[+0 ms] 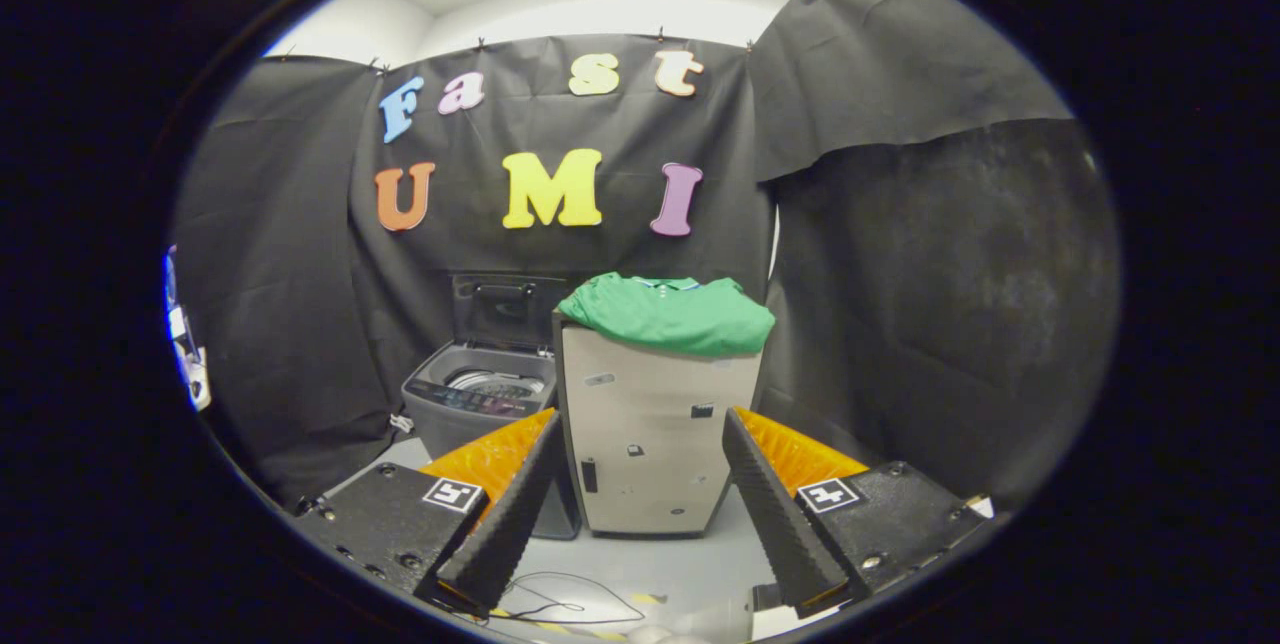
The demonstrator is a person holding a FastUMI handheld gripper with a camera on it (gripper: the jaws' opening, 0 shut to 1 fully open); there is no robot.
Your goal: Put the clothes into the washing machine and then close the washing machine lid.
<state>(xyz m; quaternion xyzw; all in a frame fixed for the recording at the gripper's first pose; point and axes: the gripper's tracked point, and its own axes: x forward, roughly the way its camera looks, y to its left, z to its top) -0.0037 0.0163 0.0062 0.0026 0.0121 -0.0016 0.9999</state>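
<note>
Gripper view: gripper (640, 514) wide open, nothing held, no contact w/ anything. Both fingers (505, 514) spread well apart, ridged inner faces turned toward each other, w/ the lower part of a pale cabinet (650, 424) seen in the gap between them, further off.

Cabinet stands upright on the grey floor (650, 564), beyond the fingers, a few small dark marks on its front face. Green clothes (668, 314) lie folded on the cabinet's top, covering most of it and hanging a bit over the front and right edges. Looks like one garment w/ a collar at the back, can't tell for sure.

Washing machine (480, 404) sits on the floor just left of the cabinet and behind it, close to the booth's back wall. Grey body, dark control strip along its front edge. Lid (505, 309) is up, standing about upright at the machine's back edge, handle visible on it. Drum opening (497, 384) exposed; can't tell what's in it.

Thin dark cable (570, 609) loops on the floor near the fingers, between them and below the cabinet's base. Black cloth walls around the booth, pale ceiling above.
</note>
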